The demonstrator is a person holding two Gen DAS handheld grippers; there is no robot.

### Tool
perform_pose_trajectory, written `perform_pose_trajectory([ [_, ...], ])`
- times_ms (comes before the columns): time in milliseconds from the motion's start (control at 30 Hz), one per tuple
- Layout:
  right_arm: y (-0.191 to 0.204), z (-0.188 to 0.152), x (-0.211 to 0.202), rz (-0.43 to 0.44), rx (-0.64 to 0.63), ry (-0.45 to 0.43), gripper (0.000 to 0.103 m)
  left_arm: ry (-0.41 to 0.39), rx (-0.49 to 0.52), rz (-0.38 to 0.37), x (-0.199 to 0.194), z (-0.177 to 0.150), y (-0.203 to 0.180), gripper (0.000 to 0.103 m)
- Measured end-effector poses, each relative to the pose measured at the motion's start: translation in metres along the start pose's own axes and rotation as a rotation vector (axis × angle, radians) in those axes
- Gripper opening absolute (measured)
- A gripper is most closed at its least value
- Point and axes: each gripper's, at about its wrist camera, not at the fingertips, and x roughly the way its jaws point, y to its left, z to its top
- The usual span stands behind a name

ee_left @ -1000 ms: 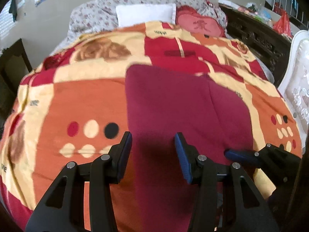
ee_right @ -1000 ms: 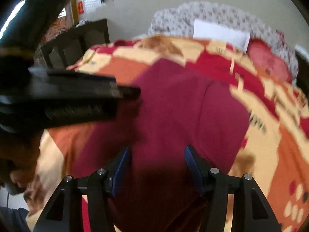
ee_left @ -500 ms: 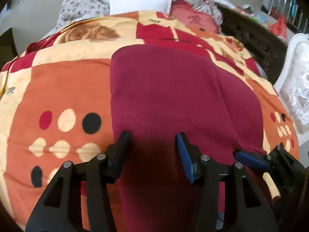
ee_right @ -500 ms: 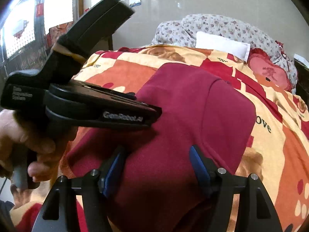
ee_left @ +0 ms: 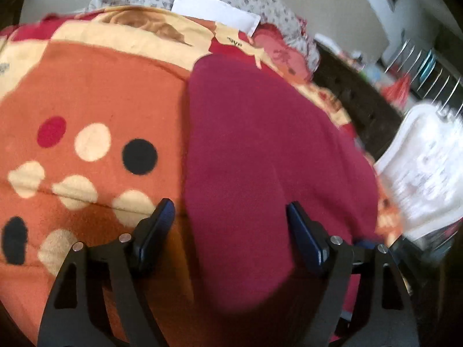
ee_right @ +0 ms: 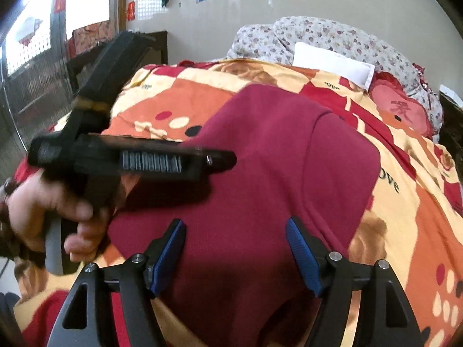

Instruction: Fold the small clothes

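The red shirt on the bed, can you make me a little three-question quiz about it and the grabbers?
1. True or false: the red shirt lies on a patterned blanket.
2. Is the right gripper open or shut?
3. What white thing sits at the head of the bed: A a pillow, B a bucket, C a shoe?

Key: 1 true; 2 open; 3 A.
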Motion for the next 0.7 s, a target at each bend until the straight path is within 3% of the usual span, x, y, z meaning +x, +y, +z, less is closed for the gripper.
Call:
perform_pose_trajectory([
  [100, -0.001, -0.002, -0.005, -0.002, 0.019, 0.028, 0.071, -0.009, 0.037, 0.037, -0.001, -0.001, -0.009, 0.081],
  [233, -0.026, 0.017, -0.027, 0.061, 0.095, -0.029, 0.070, -0.020, -0.034, -0.032, -0.003, 0.000, 0.003, 0.081],
  [367, -0.079, 0.055, -0.017, -0.122, 0.215, -0.026, 0.069, -0.023, -0.037, -0.036, -0.002, 0.001, 0.003, 0.081],
  [400, -0.091, 0.065, -0.012, -0.092, 0.251, -0.037, 0.068, -0.024, -0.038, -0.036, -0.002, 0.000, 0.004, 0.081],
  [467, -0.106, 0.082, 0.004, 0.058, 0.329, -0.051, 0.063, -0.023, -0.038, -0.037, -0.002, 0.000, 0.003, 0.081],
  [533, -0.113, 0.095, 0.035, 0.162, 0.368, 0.021, 0.060, -0.022, -0.037, -0.035, -0.002, 0.001, 0.004, 0.081],
  [633, -0.129, 0.095, 0.080, 0.066, 0.414, 0.157, 0.055, -0.023, -0.038, -0.031, -0.002, 0.002, 0.003, 0.081],
  [700, -0.140, 0.096, 0.081, 0.080, 0.451, 0.166, 0.052, -0.023, -0.039, -0.032, -0.001, 0.003, 0.003, 0.081],
])
